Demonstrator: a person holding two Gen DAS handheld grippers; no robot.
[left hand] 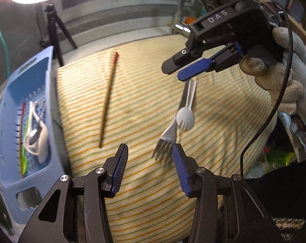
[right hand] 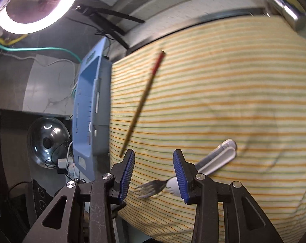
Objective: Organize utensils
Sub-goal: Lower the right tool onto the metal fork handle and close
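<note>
the bench is covered by a cream cloth with thin orange and green stripes [left hand: 148, 93], and most of that cloth is bare. its far edge runs below a pale wall, and its left edge meets the blue perforated plastic basket [left hand: 9, 109], which sits just beside the cloth. inside the basket lie a white scoop-like utensil [left hand: 41, 141], a metal spoon [left hand: 34, 135] and some green and red pieces too blurred to name.

on the cloth, right of the basket, a long wooden chopstick with a red end [left hand: 109, 99] lies alone, its red end toward the far edge, with open cloth on both sides. further right of the basket, well apart from the chopstick, a grey metal fork [left hand: 166, 141] and a pale grey plastic spork [left hand: 185, 117] lie touching, the spork's head over the fork's neck.

the left tongs [left hand: 150, 162] hover low over the cloth with the jaws spread wide and nothing between them; the fork's tines sit just ahead of the right-hand jaw. the right tongs [left hand: 174, 71], held by a hand in a pale knit glove [left hand: 274, 77], tilt down from the side away from the basket, above the handle ends of the fork and spork. in the right wrist view their jaws stand apart and hold nothing, with the fork's tines [right hand: 147, 188] showing between them.
</note>
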